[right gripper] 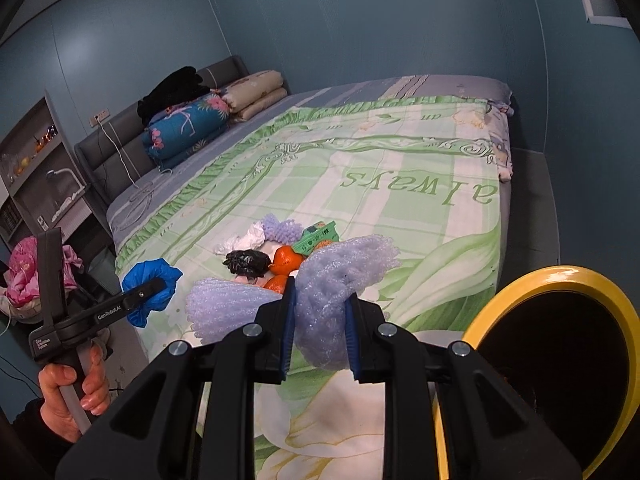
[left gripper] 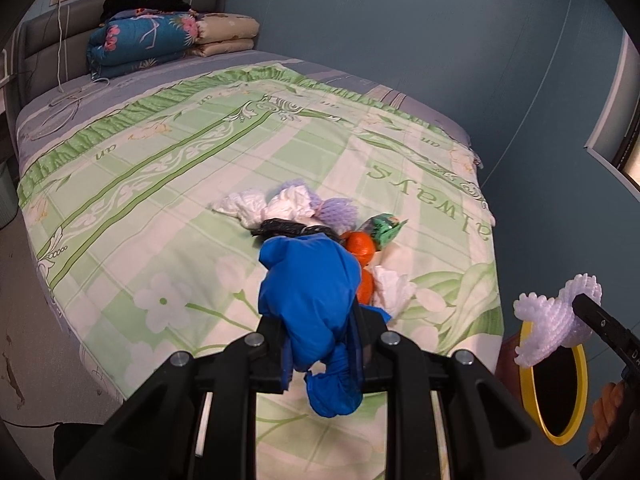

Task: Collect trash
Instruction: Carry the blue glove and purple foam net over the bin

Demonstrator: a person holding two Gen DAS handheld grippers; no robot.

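1. While both grippers hold a load above the bed (right gripper: 400,168), check each grip. Your left gripper (left gripper: 320,344) is pressed together on a crumpled blue glove (left gripper: 308,280). Your right gripper (right gripper: 320,332) pinches a lilac foam fruit net (right gripper: 332,296) between its blue pads.
2. Locate the bin (right gripper: 516,276). Its yellow rim and dark mouth stand off the near corner of the bed, low and to the right of your right gripper, just beside it in the right wrist view.
3. Judge the nearer hand. The right gripper is much closer to the bin mouth. The left gripper is well apart from it, with the right gripper between them. The right load should probably go in first, to the right and down.
4. Note the remaining trash (left gripper: 320,220) on the bedspread, ahead of both grippers: white tissue, a black wad, another foam net, orange peel or fruit and a green wrapper.
5. Compare views. The right wrist view shows most of the bin mouth, your left hand (right gripper: 76,392) on its handle and a shelf. The left wrist view shows only a slice of the bin rim, but shows white tissue behind the glove.
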